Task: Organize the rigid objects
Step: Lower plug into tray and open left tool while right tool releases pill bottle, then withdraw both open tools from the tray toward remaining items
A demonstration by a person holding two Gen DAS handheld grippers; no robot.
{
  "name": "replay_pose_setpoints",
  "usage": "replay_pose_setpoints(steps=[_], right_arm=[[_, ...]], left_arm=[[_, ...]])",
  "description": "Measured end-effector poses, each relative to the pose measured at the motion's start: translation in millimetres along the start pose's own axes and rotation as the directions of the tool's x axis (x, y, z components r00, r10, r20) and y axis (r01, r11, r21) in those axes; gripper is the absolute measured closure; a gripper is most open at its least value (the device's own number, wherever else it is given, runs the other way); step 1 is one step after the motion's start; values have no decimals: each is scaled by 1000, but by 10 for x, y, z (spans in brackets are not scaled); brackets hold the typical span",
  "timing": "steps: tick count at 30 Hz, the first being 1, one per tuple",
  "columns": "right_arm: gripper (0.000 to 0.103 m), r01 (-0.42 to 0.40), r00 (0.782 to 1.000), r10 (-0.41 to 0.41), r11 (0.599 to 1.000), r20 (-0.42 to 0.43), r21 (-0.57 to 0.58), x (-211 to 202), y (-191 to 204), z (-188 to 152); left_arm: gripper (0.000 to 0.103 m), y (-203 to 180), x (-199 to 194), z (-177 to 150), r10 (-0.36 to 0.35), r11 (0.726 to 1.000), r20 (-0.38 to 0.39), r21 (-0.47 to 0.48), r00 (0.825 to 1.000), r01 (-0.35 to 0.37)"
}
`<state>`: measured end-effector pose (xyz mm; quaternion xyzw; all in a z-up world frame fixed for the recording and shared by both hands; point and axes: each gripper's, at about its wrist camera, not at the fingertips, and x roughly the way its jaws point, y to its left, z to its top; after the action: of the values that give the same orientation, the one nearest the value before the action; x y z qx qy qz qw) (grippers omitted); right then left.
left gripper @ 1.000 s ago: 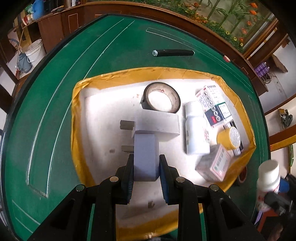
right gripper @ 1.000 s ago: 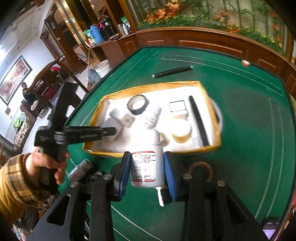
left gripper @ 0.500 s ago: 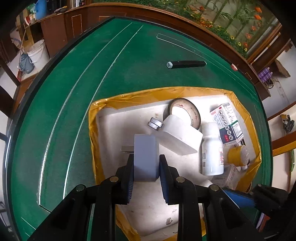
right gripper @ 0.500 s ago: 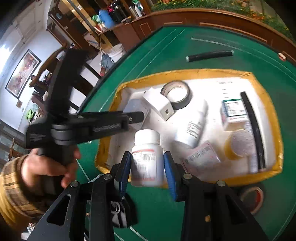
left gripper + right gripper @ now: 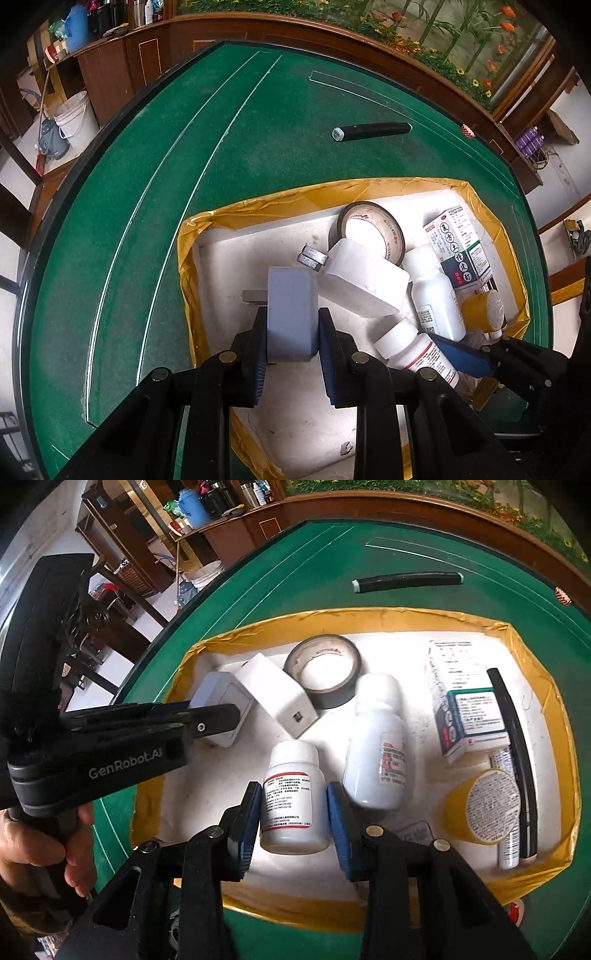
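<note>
gripping a small white bottle (image 5: 294, 794) over the tray (image 5: 546, 698), right hand-held gripper (image 5: 294, 812), left hand-held gripper (image 5: 290, 328) clamping a grey plug (image 5: 291, 310)

The left gripper (image 5: 291, 328) clamps a grey plug adapter (image 5: 291, 314) over the white tray (image 5: 221, 266) with yellow-taped rim, which sits on the green felt table (image 5: 184, 166). Just right of it, a white charger block (image 5: 364, 282) leans on a roll of tape (image 5: 369, 229). The right gripper (image 5: 436, 354) holds a small white pill bottle (image 5: 413, 350) beside a taller white bottle (image 5: 436, 299). A black marker (image 5: 373, 131) lies apart on the felt.
</note>
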<state>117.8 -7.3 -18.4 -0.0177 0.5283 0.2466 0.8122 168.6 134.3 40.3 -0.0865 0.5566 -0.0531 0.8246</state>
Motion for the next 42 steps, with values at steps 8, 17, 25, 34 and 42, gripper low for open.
replay_pose_setpoints(steps=[8, 17, 25, 34, 42], right_arm=[[42, -19, 999, 18, 1000, 51, 19, -180, -19, -78], [26, 117, 923, -95, 992, 373, -36, -1229, -123, -708], [21, 410, 838, -341, 908, 426, -79, -1533, -415, -1863], [21, 457, 822, -418, 889, 387, -11, -1654, -1052, -2471], [21, 394, 864, -353, 918, 359, -44, -1581, -1220, -2582]], left_arm=[[49, 9, -36, -29, 22, 999, 2, -41, 1000, -21], [31, -174, -475, -195, -26, 999, 98, -44, 995, 31], [26, -567, -634, -747, 55, 998, 34, 15, 998, -56], [26, -1049, -656, -1284, 94, 994, 18, 47, 995, -95], [26, -1138, -714, -1496, 97, 995, 35, 11, 995, -98]])
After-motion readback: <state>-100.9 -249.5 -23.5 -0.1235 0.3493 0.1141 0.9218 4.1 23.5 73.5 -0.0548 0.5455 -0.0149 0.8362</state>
